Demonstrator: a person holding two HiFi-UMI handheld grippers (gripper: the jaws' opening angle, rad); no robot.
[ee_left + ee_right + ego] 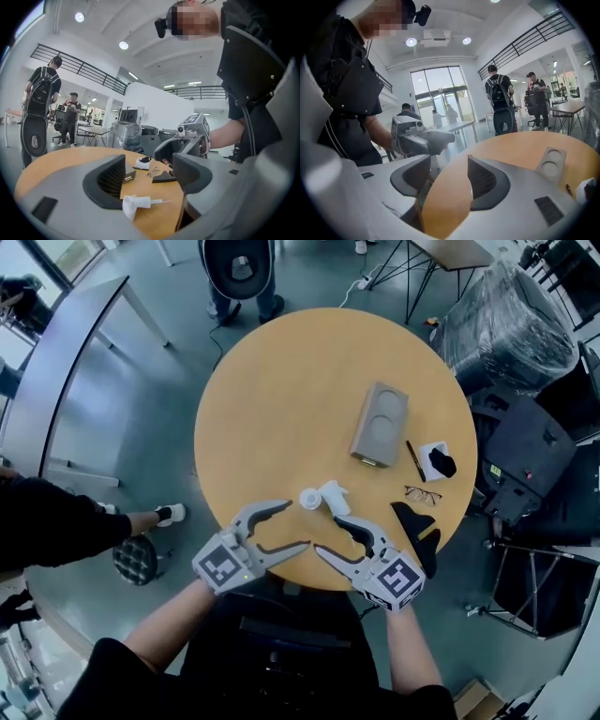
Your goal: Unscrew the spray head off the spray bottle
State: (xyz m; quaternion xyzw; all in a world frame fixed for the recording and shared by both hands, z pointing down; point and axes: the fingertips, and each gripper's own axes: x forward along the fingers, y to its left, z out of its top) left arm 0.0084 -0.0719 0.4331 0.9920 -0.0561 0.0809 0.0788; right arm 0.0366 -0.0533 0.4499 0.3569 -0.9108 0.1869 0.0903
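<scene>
A white spray head (334, 496) lies on its side near the front edge of the round wooden table (281, 399), with a small round white piece (309, 499) at its left end. In the left gripper view the spray head (137, 204) shows a thin tube pointing right. Both grippers hover above the table's front edge, tips facing each other. My left gripper (298, 524) (150, 180) is open and empty. My right gripper (327, 535) (447, 180) is open and empty too. Neither touches the spray head.
A grey block with two round recesses (380, 423) (553, 164) lies mid-table. At the right edge are a pen (414, 460), a white-and-black item (436, 463), glasses (424, 493) and a black object (417, 531). Chairs, wrapped furniture and people stand around.
</scene>
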